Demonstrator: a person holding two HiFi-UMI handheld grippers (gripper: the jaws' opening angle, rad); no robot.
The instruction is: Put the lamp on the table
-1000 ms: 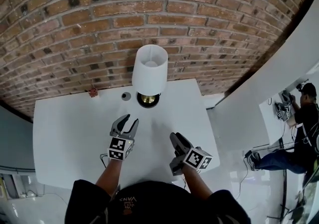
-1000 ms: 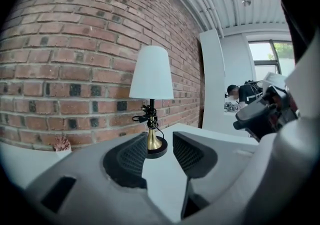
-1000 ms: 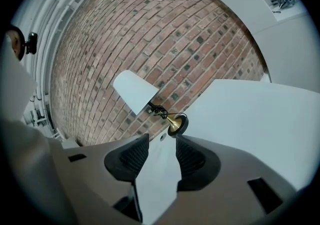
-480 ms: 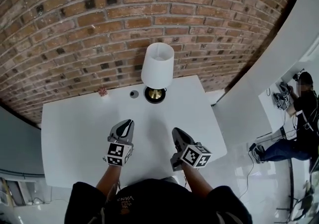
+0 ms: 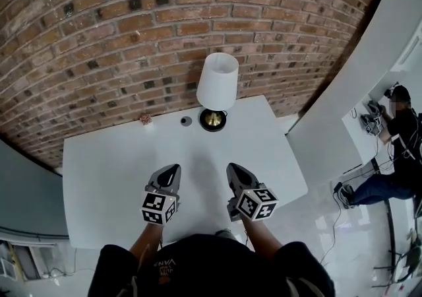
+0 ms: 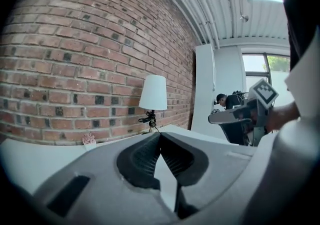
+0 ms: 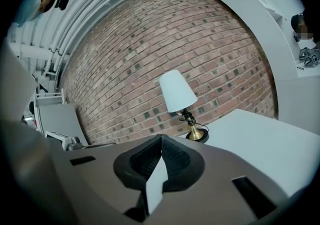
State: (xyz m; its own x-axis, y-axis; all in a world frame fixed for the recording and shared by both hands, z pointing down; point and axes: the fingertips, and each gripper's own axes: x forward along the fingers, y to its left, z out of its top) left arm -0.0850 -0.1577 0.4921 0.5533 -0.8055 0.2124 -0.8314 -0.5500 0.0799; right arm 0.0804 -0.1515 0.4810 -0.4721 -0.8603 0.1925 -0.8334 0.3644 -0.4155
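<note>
This looks like a lab or recording studio in a converted industrial building. A bare red brick wall (image 5: 132, 38) runs behind the back edge of a plain white table (image 5: 105, 177), and white-painted pipes (image 6: 200, 4) line the ceiling. Past the table's right edge, beyond a white partition (image 5: 343, 104), a person (image 5: 395, 137) sits over grey equipment (image 5: 372, 117) above a glossy white floor (image 5: 316, 223).

You wear a black short-sleeved top (image 5: 113, 270) and a black cap (image 5: 198, 261) with pale lettering. Your left tool (image 5: 172, 169) and right tool (image 5: 232, 169) are grey, with ribbed black pads (image 6: 141, 157) and black-and-white marker cubes (image 5: 158, 208).
</note>
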